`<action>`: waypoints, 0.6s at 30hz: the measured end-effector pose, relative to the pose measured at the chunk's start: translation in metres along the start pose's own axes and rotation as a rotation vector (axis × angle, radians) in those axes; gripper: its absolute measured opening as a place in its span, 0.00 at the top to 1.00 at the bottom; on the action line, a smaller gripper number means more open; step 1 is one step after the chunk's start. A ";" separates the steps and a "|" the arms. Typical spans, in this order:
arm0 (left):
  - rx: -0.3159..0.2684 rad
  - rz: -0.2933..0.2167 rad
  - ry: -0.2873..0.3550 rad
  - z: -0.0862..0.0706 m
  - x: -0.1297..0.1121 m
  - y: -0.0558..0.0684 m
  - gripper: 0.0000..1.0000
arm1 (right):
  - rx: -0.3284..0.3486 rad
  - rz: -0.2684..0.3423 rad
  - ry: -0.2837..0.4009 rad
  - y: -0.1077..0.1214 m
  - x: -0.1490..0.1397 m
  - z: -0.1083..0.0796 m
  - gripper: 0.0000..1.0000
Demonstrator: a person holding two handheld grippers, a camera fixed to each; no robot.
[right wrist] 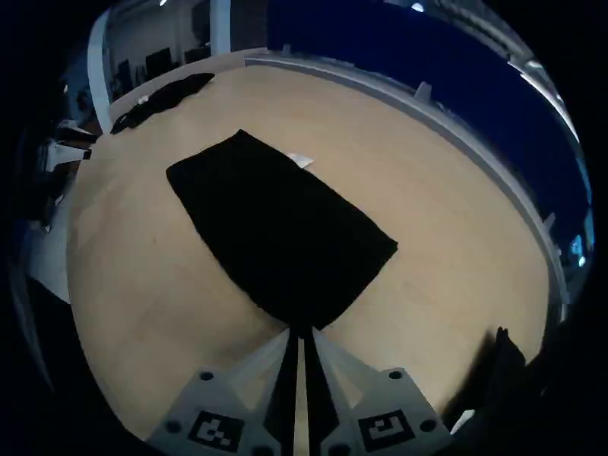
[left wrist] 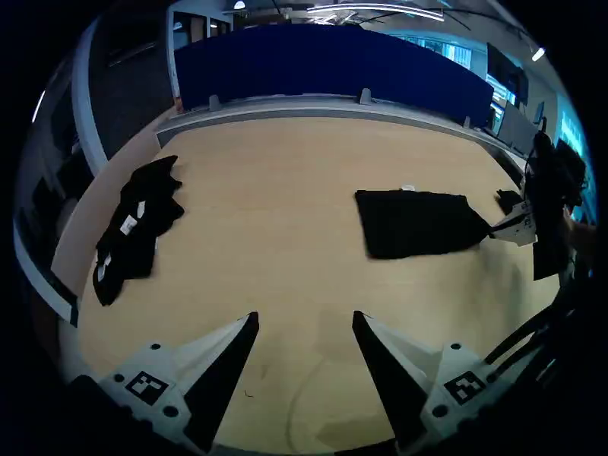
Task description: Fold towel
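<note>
The towel point(right wrist: 277, 235) in front of you is plain black, with no print or stripe. It lies on a pale tan, wood-grain table point(left wrist: 289, 167). Your left gripper point(left wrist: 305, 314) has white fingers with black inner faces, and each finger carries a black-and-white square marker; your right gripper point(right wrist: 304, 330) is coloured the same way. A small white tag point(right wrist: 300, 159) sits at the towel's far edge. Off to the side you have a heap of black cloth point(left wrist: 137, 228) dotted with small white labels. Behind the table's grey rim stands a deep blue partition point(left wrist: 327, 64).
</note>
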State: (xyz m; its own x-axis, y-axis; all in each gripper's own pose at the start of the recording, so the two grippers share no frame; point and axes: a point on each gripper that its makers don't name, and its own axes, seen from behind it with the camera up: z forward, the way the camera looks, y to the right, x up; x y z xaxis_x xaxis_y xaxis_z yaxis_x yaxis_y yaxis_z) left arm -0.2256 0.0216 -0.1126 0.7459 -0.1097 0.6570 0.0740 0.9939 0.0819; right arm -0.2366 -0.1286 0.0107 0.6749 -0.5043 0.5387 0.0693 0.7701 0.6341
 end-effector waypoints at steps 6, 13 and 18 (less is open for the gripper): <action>0.002 -0.011 0.008 -0.003 -0.001 -0.002 0.09 | -0.010 -0.039 0.039 0.001 0.030 -0.012 0.95; 0.000 -0.032 0.017 -0.010 0.000 -0.002 0.09 | -0.013 -0.112 0.072 -0.001 0.072 -0.020 0.95; -0.002 -0.041 0.021 -0.012 -0.003 -0.003 0.09 | -0.011 -0.171 0.095 -0.006 0.102 -0.021 0.95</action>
State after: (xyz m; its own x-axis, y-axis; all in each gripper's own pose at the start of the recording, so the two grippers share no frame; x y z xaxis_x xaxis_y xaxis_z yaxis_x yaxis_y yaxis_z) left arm -0.2197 0.0188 -0.1239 0.7556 -0.1505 0.6375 0.1062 0.9885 0.1075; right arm -0.1531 -0.1767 0.0498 0.7186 -0.5898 0.3685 0.1965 0.6804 0.7060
